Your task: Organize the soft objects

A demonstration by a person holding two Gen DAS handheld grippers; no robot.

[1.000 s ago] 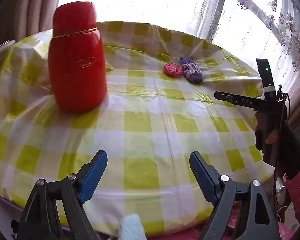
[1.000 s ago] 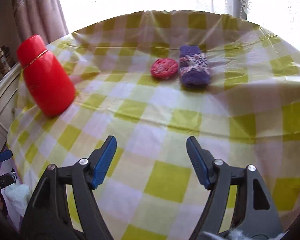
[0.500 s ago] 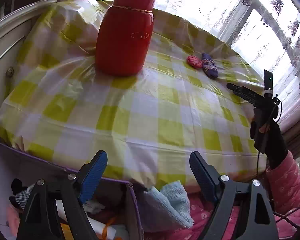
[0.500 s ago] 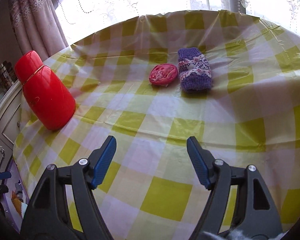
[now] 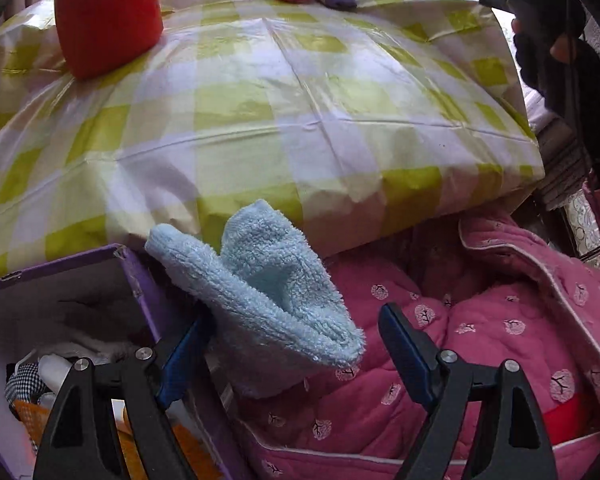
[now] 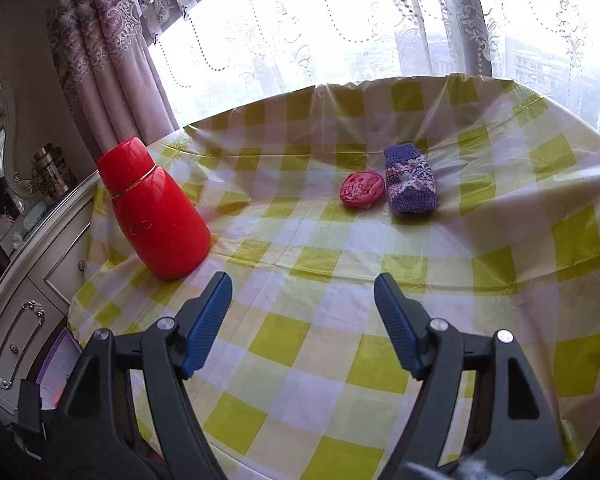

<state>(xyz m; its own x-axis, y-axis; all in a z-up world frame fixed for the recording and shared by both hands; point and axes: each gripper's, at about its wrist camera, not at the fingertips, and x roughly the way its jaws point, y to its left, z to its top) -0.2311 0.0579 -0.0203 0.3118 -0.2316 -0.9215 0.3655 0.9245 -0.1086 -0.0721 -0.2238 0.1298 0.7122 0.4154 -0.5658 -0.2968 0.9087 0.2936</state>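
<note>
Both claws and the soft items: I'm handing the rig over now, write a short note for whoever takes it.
Left claw: open, low beside the table, at the light blue sock draped over the purple box edge; nothing gripped.
Right claw: open, empty, above the checked tablecloth.
On the table: purple knit sock and pink pouch side by side; red flask upright to their left.
Done: those two laid together.
Left: probably grasp the blue sock and sort it.
</note>
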